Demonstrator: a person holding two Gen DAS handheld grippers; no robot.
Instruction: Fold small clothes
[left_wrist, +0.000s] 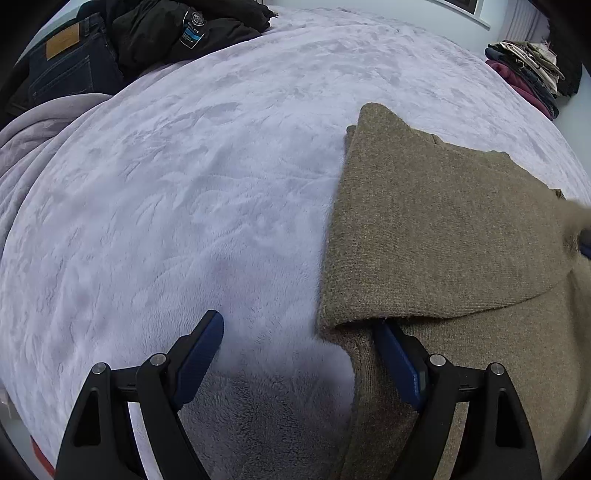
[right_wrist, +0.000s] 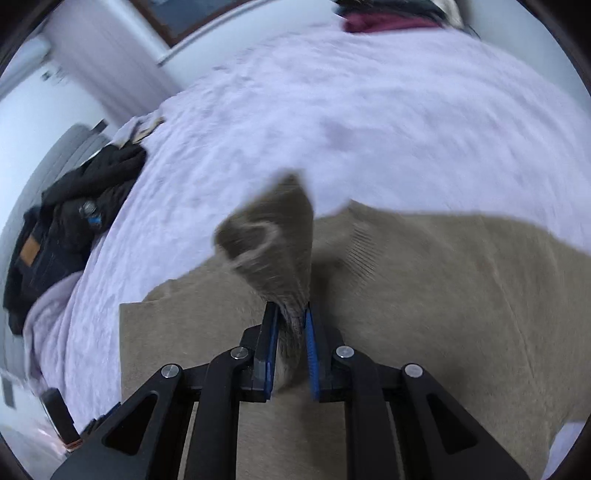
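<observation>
A brown knit sweater (left_wrist: 443, 229) lies on the bed with one flap folded over its body. My left gripper (left_wrist: 299, 321) stands open at the sweater's left edge. Its left finger (left_wrist: 207, 343) rests over the bare blanket, while its right finger (left_wrist: 399, 362) is tucked under the folded flap. In the right wrist view the sweater (right_wrist: 443, 295) spreads below my right gripper (right_wrist: 290, 308). That gripper is shut on a bunched, ribbed end of the sweater (right_wrist: 273, 236), which stands up blurred above the rest of the garment.
A pale lilac fleece blanket (left_wrist: 184, 166) covers the bed. Dark jeans (left_wrist: 70, 70) and a black jacket (left_wrist: 166, 33) lie at its far left corner. A stack of folded clothes (left_wrist: 528, 70) sits at the far right. A wall and window frame (right_wrist: 177, 33) lie beyond.
</observation>
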